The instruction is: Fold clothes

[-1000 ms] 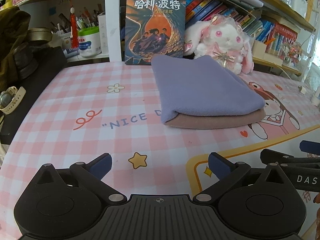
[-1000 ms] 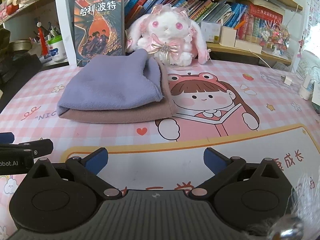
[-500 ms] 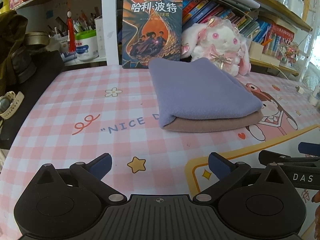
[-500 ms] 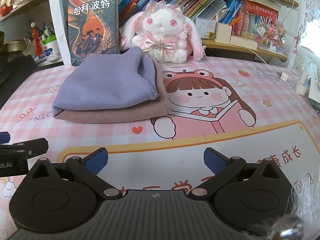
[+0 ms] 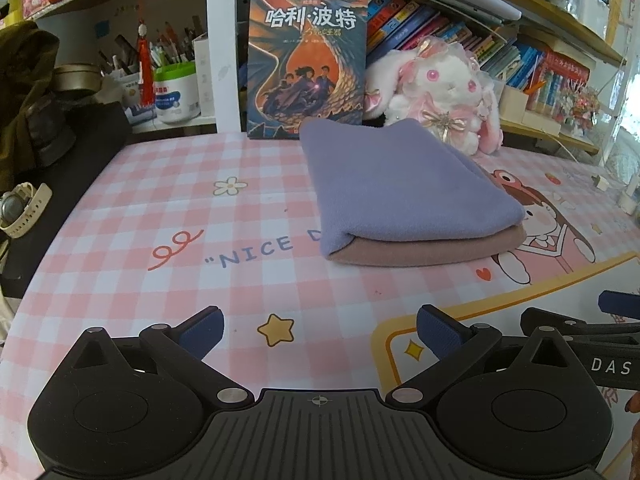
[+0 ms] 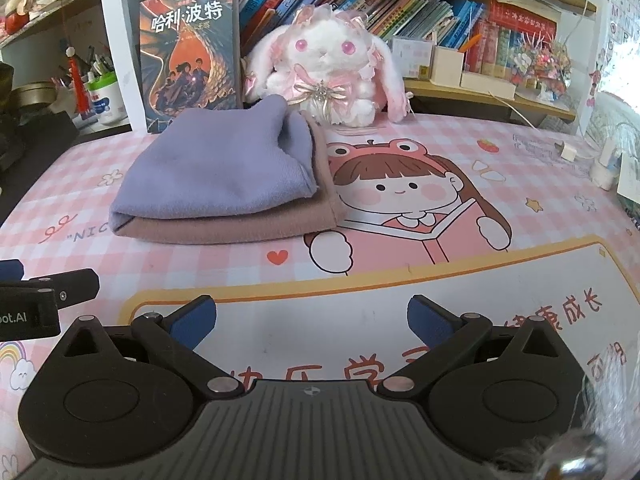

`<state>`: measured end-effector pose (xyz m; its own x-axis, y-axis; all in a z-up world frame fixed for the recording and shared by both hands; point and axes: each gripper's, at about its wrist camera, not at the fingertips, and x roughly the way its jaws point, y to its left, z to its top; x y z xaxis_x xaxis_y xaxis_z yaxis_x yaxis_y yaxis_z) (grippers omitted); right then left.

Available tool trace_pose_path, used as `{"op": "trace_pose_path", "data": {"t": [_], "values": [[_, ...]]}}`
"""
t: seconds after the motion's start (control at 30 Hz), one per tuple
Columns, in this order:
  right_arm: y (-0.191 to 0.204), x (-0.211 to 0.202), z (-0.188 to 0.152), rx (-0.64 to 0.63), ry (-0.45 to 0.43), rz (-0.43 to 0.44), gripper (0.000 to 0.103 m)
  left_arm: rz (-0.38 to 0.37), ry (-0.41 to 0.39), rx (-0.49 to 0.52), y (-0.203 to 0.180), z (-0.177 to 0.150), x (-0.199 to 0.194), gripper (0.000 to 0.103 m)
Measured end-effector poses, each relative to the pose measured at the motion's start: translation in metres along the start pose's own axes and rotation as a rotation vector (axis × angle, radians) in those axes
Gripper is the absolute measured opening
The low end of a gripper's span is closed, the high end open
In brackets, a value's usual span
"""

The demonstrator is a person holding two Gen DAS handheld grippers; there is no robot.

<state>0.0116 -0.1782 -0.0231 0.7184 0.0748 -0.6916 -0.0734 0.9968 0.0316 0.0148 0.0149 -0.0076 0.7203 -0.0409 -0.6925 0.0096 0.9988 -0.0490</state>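
Covering the counter (image 5: 168, 216) from edge to edge, a pink-and-white checked mat (image 6: 440, 140) printed with a cartoon girl reading a book (image 6: 400, 196) carries the folded clothes well ahead of both grippers. Bookshelves (image 6: 420, 4) packed with upright volumes line the back wall. A lavender garment (image 5: 400, 188) lies folded flat on top of a mauve garment (image 5: 420, 250), the two forming one neat stack with its rounded fold toward the left wrist camera; in the right wrist view the mauve layer's open edge juts out past the lavender one on the side of the cartoon girl. Just behind the stack stands a paperback with an orange-and-blue illustrated cover (image 5: 306, 64), propped upright against the shelf post, and beside it sits a white plush rabbit (image 6: 326, 64) in a pink dress with a ribbon bow. A white tub with a green lid (image 5: 176, 92) and a cluster of pens stand on the shelf to the left. A pale wristwatch (image 5: 20, 208) rests on a dark surface at the counter's left edge. The left gripper (image 5: 318, 330) hangs low over the near mat, its blue-padded jaws spread wide apart and holding nothing. The right gripper (image 6: 310, 320) sits alongside it, jaws likewise wide apart and empty, well short of the stack.
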Motion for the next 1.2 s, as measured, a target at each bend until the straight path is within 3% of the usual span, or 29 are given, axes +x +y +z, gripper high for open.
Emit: {"op": "trace_pose_path", "data": {"t": [1.2], "values": [[-0.0007,0.0019,0.0,0.002,0.012,0.003,0.103,-0.004,0.019,-0.006,-0.0009,-0.0003,0.0006,0.103]]}}
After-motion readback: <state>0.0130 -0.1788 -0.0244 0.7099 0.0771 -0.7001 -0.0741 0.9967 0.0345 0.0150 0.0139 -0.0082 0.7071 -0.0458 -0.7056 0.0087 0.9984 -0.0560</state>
